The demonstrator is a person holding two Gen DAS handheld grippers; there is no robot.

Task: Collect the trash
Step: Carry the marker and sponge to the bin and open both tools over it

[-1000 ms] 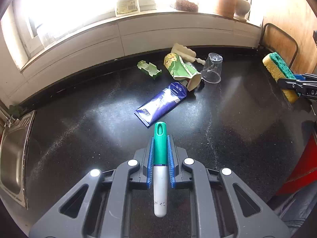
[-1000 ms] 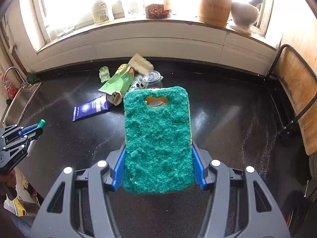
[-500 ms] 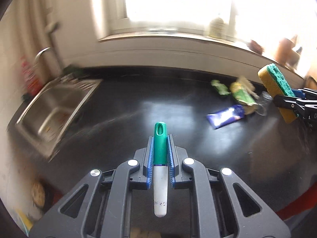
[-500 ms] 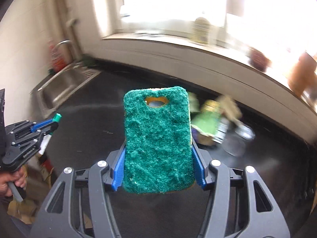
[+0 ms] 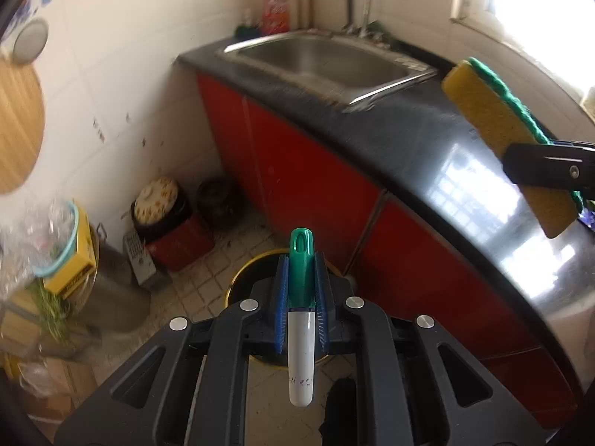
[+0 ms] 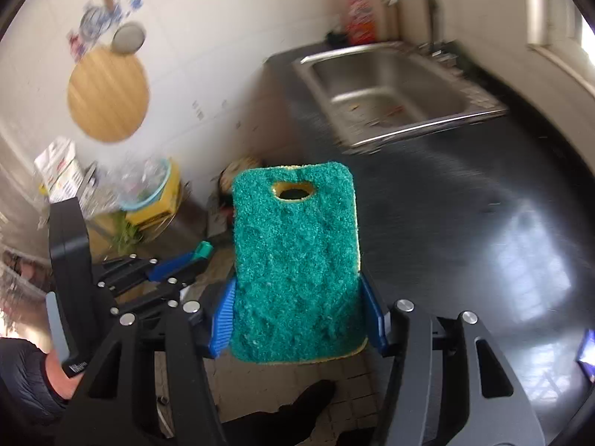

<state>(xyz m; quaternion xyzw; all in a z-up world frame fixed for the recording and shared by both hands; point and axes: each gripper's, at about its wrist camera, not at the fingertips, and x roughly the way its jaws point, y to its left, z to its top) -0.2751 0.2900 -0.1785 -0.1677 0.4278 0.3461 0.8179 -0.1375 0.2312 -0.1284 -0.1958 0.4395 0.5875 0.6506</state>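
While the left gripper [image 5: 302,286] stays out of nothing's reach over the floor, it is clenched on a marker [image 5: 301,308], blue pads pressed on both sides of the green cap, white barrel running back toward the camera. Far left of this gripper, on the floor, sit a yellow box [image 5: 72,260] with clear plastic on top, a metal bin [image 5: 115,290] and a grater [image 5: 139,258]. Straight below the gripper, partly hidden by it, is a round bucket with a yellow rim [image 5: 238,275]. Ahead and to the right run red cabinet doors [image 5: 297,171] under the black desk [image 5: 438,137], with a steel sink [image 5: 331,65] set in it further ahead. Far right of the left gripper, the right gripper [image 6: 297,297] is grasping a sponge [image 6: 295,260], pads tight on its two long edges, green scrub face up, yellow foam below, a slot near its far end. It hangs over the desk edge, floor tiles beneath its near end. Left of the right gripper a sleeve [image 6: 22,379] shows behind the left gripper. Views are motion-blurred.
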